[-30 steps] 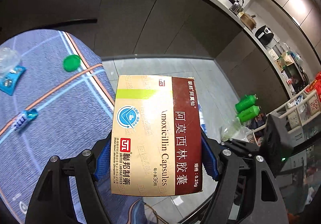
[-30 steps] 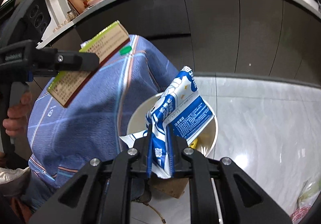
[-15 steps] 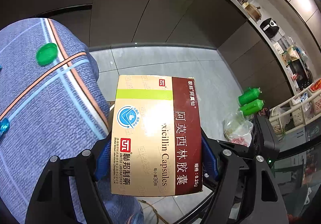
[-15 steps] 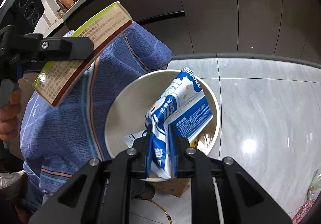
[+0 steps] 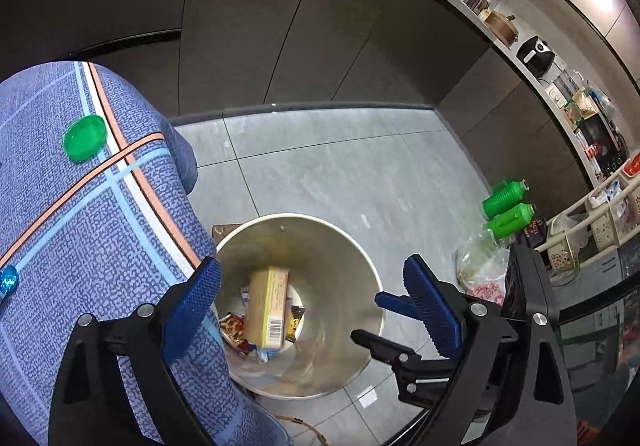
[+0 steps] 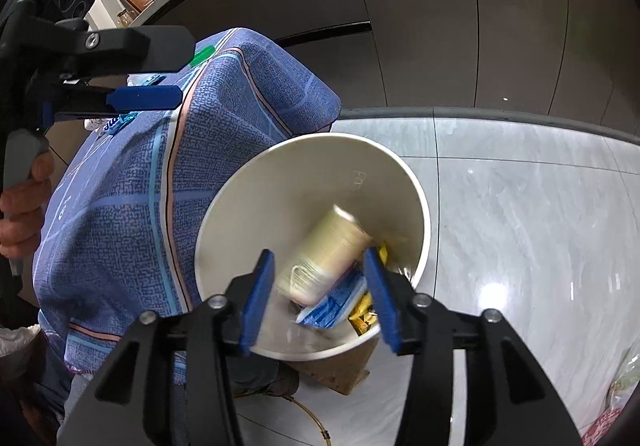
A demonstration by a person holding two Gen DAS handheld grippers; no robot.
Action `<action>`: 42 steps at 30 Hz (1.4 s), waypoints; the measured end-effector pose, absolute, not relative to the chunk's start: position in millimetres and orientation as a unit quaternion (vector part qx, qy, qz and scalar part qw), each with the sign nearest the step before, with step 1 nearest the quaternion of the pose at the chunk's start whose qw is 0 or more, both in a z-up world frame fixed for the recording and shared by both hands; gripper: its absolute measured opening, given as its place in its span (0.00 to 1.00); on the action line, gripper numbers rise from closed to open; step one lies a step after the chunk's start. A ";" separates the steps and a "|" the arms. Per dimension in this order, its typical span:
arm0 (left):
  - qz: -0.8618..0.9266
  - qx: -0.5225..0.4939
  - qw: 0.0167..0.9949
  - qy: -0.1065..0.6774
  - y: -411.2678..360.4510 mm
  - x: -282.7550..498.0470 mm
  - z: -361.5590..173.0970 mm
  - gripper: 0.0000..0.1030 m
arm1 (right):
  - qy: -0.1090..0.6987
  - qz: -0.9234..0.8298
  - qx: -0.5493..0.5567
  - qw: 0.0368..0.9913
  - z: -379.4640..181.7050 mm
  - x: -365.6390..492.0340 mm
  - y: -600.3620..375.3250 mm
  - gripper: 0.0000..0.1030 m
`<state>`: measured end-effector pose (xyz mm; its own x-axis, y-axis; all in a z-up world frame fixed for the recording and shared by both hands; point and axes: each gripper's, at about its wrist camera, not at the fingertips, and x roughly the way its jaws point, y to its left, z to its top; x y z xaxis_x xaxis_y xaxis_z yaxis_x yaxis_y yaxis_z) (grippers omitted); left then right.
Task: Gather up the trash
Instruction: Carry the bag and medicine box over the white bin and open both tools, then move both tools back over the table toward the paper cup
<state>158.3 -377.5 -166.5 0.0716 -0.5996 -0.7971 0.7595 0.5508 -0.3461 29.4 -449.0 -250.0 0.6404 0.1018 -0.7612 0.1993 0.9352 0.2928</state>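
Observation:
A white round bin [image 5: 362,254] [image 6: 404,174] stands on the floor beside the blue-clothed table [image 5: 80,214] [image 6: 132,214]. The beige medicine box [image 5: 267,310] [image 6: 322,254] lies inside it on wrappers, blurred in the right wrist view. The blue-and-white pouch [image 6: 334,304] lies in the bin too. My left gripper [image 5: 312,298] is open and empty above the bin; it also shows in the right wrist view [image 6: 136,70]. My right gripper [image 6: 320,294] is open and empty above the bin's near rim.
A green lid [image 5: 85,137] [image 6: 202,56] and a small blue wrapper [image 5: 8,281] [image 6: 116,122] lie on the table. Two green bottles [image 5: 506,212] and a plastic bag [image 5: 480,274] sit on the floor at the right. Dark cabinets stand behind.
Both grippers opened over the bin. The medicine box left my left gripper and the pouch left my right gripper; both are now inside the bin.

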 end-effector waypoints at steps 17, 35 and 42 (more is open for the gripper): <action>-0.423 0.056 0.752 0.503 -344.3 172.0 -158.7 0.92 | 0.415 -0.039 0.178 0.891 -237.2 30.8 -442.1 0.97; -0.359 0.015 0.820 0.447 -244.7 168.8 -104.5 0.92 | 0.386 -0.020 0.150 0.910 -181.3 36.9 -405.8 0.97; -0.313 -0.008 0.854 0.415 -179.5 169.5 -79.7 0.92 | 0.371 0.005 0.124 0.920 -155.2 44.2 -378.1 0.97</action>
